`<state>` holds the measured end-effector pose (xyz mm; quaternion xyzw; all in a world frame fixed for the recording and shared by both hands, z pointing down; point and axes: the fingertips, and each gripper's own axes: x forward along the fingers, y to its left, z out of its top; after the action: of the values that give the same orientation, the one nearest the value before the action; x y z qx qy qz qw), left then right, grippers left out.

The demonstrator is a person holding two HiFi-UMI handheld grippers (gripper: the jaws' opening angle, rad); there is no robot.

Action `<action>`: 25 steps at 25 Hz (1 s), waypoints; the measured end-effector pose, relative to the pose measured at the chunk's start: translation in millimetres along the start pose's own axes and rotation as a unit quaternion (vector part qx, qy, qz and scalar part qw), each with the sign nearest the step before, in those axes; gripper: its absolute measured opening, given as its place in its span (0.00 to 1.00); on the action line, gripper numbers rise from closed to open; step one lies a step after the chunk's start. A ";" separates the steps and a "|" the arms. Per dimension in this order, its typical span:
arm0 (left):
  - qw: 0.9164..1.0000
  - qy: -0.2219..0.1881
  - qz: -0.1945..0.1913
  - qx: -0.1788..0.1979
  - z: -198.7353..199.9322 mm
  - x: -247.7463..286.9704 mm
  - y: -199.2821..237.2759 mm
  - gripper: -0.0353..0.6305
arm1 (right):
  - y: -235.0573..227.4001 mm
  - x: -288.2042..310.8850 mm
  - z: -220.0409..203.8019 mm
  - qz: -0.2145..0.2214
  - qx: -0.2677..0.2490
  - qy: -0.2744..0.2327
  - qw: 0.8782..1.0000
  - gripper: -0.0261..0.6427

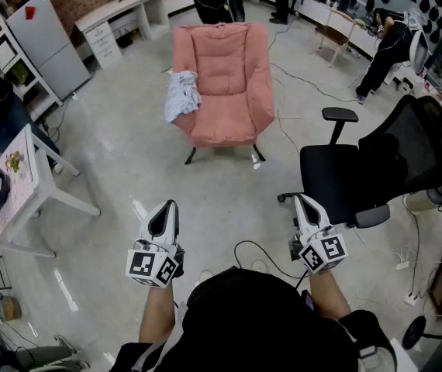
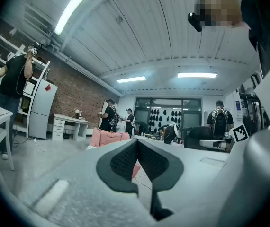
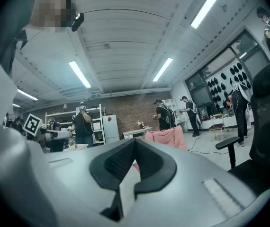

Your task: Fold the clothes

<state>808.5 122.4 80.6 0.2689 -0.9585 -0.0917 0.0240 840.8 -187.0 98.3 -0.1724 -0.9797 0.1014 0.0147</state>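
Seemingly readied for the approach, the left tool [image 1: 167, 208] and right tool [image 1: 302, 201], both pressed together and empty, point toward the cloth [image 1: 181, 95] draped over the armchair [image 1: 233, 76].

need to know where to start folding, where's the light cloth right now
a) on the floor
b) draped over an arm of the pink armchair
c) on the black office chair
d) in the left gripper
b: the light cloth hangs over one arm of the pink armchair.
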 end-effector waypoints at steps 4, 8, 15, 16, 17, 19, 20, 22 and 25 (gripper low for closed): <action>1.000 0.006 -0.002 0.005 -0.3 -2.4 1.9 0.05 | 5.4 2.1 -0.8 0.001 -0.003 -0.006 1.000 0.04; 1.000 0.007 -0.002 0.005 -1.1 -0.3 -1.3 0.05 | 1.4 1.3 -0.5 0.003 -0.001 -0.006 1.000 0.04; 1.000 0.010 -0.002 0.007 0.6 3.5 -4.5 0.05 | -2.8 4.0 0.9 0.004 -0.010 -0.008 1.000 0.04; 1.000 0.011 -0.002 0.007 0.1 4.7 -5.5 0.05 | -4.0 3.8 1.6 0.004 -0.013 -0.009 1.000 0.04; 1.000 0.012 -0.001 0.008 -0.4 6.2 -7.3 0.05 | -6.3 2.7 2.6 0.003 -0.018 -0.011 1.000 0.04; 1.000 0.009 0.004 0.012 -0.5 10.5 -11.0 0.05 | -11.7 -0.5 6.3 -0.005 -0.033 -0.021 0.999 0.05; 1.000 0.009 0.008 0.013 -0.3 13.3 -12.2 0.06 | -13.0 -1.4 8.3 -0.006 -0.040 -0.025 0.999 0.05; 1.000 0.013 0.023 0.012 -1.3 19.6 -11.6 0.59 | -13.6 -1.4 11.0 -0.006 -0.046 -0.030 0.998 0.50; 0.999 0.017 0.042 0.019 -3.7 26.6 -12.0 0.74 | -17.4 -3.5 12.4 -0.011 -0.051 -0.035 0.998 0.63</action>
<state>792.3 98.0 81.8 0.2300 -0.9700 -0.0683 0.0387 837.5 -206.6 89.7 -0.1582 -0.9854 0.0569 -0.0276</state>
